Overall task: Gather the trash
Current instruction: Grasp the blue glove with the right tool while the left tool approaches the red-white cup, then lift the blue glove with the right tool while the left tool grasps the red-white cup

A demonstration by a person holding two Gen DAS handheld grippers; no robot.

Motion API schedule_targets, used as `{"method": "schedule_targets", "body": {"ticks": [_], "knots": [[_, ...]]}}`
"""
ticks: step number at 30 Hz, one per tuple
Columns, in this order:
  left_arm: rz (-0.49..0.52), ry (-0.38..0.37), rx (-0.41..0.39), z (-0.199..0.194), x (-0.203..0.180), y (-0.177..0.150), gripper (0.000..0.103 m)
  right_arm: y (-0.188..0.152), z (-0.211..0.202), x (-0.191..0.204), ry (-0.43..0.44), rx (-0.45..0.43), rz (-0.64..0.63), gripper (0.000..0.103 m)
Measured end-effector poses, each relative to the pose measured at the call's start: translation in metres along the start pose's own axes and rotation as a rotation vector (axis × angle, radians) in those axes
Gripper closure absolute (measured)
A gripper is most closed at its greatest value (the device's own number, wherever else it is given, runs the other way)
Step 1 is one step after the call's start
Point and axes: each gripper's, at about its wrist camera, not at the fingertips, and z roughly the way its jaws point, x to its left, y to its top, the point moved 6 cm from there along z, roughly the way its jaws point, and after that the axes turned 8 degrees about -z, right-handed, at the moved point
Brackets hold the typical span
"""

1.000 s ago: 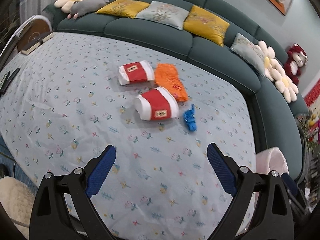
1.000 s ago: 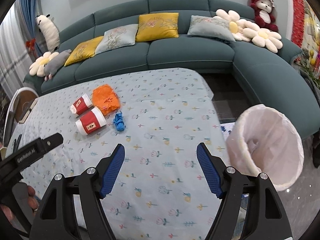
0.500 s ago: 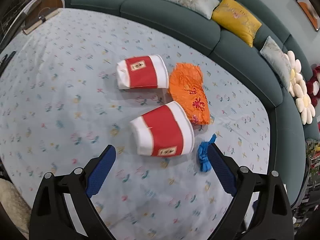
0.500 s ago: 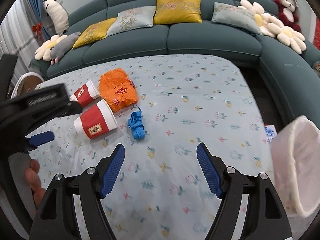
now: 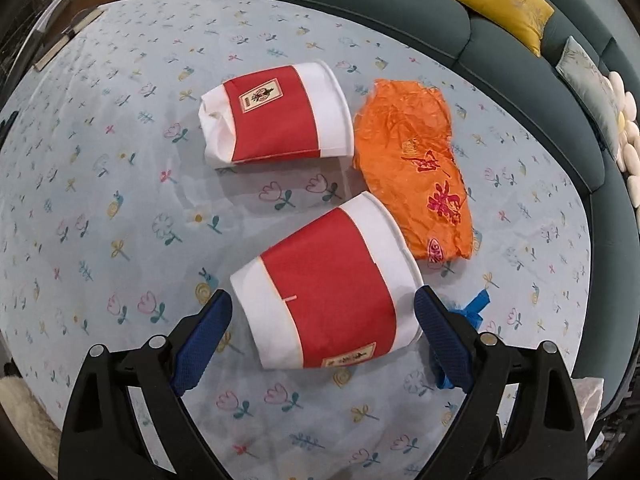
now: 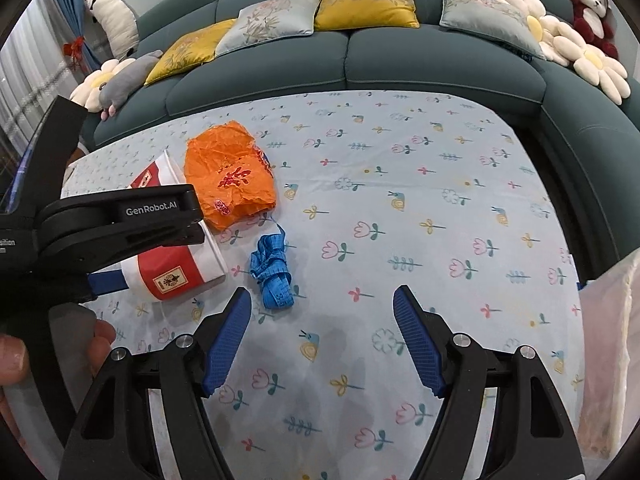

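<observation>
Two red-and-white paper cups lie on their sides on the flowered tablecloth. My left gripper (image 5: pixel 322 312) is open with its blue pads on either side of the near cup (image 5: pixel 328 296), which also shows in the right wrist view (image 6: pixel 176 272). The far cup (image 5: pixel 276 120) lies beyond it. A crumpled orange bag (image 5: pixel 416 176) lies right of the cups, and shows again in the right wrist view (image 6: pixel 230 176). A blue tape bundle (image 6: pixel 272 272) lies just ahead and left of my right gripper (image 6: pixel 322 312), which is open and empty above the cloth.
A white-lined trash bin (image 6: pixel 608 344) stands at the table's right edge. A teal curved sofa (image 6: pixel 360 60) with cushions and plush toys wraps the far and right sides. A book (image 5: pixel 66 44) lies at the far left table edge.
My left gripper has moved forward and down until its open fingers straddle the near cup. My right gripper has moved closer to the blue tape bundle; the bin has slid to the right edge of view.
</observation>
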Motion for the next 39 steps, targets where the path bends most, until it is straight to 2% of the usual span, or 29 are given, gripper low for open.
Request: {"method": "schedule_targets", "body": {"ticks": [5,10,13,15,16,17,19,24,28,32,39], "knots": [[0.066,-0.010,-0.026,-0.005,-0.004,0.002,0.025,0.005,0.011,0.010,0.016,0.010,-0.021,0.032],[0.080,-0.065,-0.025,-0.009,0.006,0.000,0.032,0.009,0.028,0.020,0.030,0.035,-0.034,0.038],[0.097,-0.084,-0.022,-0.011,0.008,-0.001,0.035,0.008,0.042,0.023,0.033,0.069,-0.038,0.051],[0.112,-0.088,-0.024,-0.012,0.008,-0.002,0.038,0.006,0.049,0.024,0.039,0.090,-0.037,0.070],[0.118,-0.089,-0.026,-0.012,0.007,-0.002,0.038,0.005,0.051,0.024,0.045,0.099,-0.036,0.076],[0.125,-0.091,-0.028,-0.013,0.007,-0.003,0.039,0.004,0.051,0.024,0.051,0.101,-0.034,0.081],[0.135,-0.101,-0.026,-0.015,0.007,-0.006,0.043,0.002,0.047,0.023,0.053,0.098,-0.037,0.084],[0.152,-0.122,-0.028,-0.019,0.007,-0.014,0.047,0.008,0.031,0.010,0.044,0.057,-0.001,0.084],[0.113,-0.143,-0.013,-0.023,0.013,-0.013,0.048,0.027,0.039,0.014,0.091,0.070,-0.018,0.084],[0.036,-0.180,-0.033,-0.036,0.028,-0.003,0.039,0.035,0.052,0.033,0.151,0.097,-0.076,0.085],[0.015,-0.193,0.000,-0.035,0.040,0.007,0.032,0.022,0.039,0.078,0.285,0.106,-0.174,0.085]]}}
